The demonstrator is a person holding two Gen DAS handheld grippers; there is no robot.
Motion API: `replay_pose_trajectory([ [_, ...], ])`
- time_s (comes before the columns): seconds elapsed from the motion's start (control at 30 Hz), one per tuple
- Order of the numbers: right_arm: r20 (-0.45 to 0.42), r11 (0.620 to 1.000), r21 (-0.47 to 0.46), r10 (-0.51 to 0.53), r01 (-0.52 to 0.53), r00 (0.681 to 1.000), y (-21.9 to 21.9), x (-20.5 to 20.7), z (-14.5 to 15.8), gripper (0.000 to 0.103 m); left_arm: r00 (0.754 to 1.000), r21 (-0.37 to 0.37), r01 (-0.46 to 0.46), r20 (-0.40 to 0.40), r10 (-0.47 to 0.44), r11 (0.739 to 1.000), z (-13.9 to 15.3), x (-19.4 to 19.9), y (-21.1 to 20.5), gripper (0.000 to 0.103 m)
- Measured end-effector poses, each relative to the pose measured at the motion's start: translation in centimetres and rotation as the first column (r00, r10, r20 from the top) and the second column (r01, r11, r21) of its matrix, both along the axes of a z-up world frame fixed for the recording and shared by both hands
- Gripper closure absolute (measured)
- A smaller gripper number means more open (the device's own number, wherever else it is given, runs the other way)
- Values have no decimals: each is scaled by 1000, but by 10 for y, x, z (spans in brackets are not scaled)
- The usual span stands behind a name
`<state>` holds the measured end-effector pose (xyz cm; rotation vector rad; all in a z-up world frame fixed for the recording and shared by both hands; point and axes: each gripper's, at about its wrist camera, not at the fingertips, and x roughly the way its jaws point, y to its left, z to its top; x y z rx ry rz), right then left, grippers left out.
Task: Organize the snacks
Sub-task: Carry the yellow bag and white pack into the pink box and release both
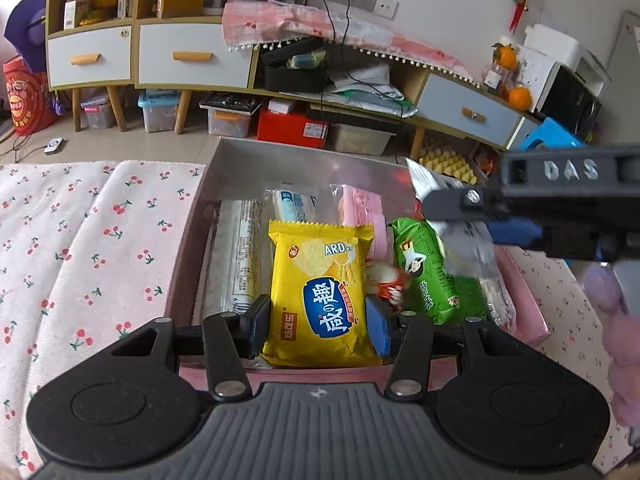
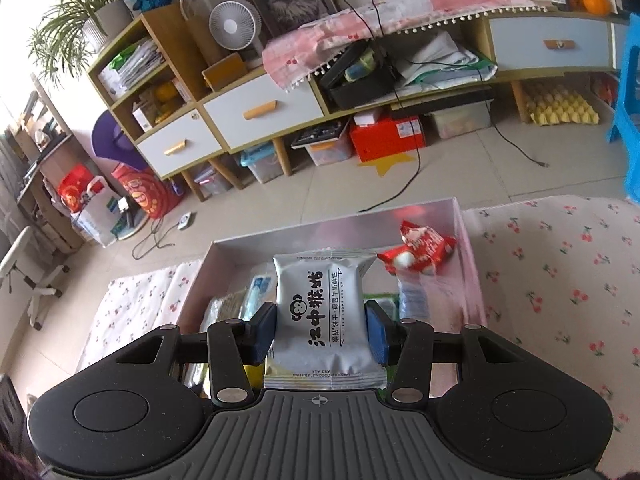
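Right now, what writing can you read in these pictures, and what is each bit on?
"ARD": yellow biscuit packet, left gripper holding it.
"DAS": right gripper.
"江中猴姑": silver biscuit packet held in it.
Green packet, red packets, other box wrappers: too blurred.

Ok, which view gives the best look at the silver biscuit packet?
The right wrist view: the silver packet faces the camera, label readable, clamped by the right gripper over the box. The left wrist view shows only a blurred part of it beside the right gripper.
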<state>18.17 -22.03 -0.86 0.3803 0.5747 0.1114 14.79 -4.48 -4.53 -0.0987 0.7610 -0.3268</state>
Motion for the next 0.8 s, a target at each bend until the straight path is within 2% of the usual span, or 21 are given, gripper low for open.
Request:
replay_pose_trajectory([
  [0.23,-1,1000,-19,-4,4,1000,7,16,-2,56,1000,23,25,9,-25,999,0,-4,-3,56],
  [0.37,-9,1000,2,-18,18,1000,4,18,-2,53,1000,22,22,16,-23,1000,2,-2,-3,51],
  [0.4,-17,1000,16,-23,23,1000,2,18,-1,50,1000,16,21,17,-22,1000,4,-2,-2,45],
  [0.43,-20,999,29,-27,27,999,0,17,1,42,1000,10,21,15,-21,1000,5,-1,-1,42],
  [0.47,-19,999,35,-32,33,999,-3,17,2,35,1000,2,22,14,-22,1000,5,-1,-1,41],
  [0.53,-3,998,36,-43,43,999,-7,12,5,29,1000,-1,20,14,-20,1000,5,-3,-1,36],
  [0.67,-9,998,26,-49,50,999,-11,2,6,26,999,14,32,17,-32,999,7,-5,-6,28],
  [0.73,-22,999,18,-46,47,999,-13,-3,7,25,999,19,29,20,-30,999,10,-7,-8,21],
  [0.8,-23,999,6,-42,42,999,-14,-11,9,18,999,23,26,23,-26,999,12,-9,-8,20],
])
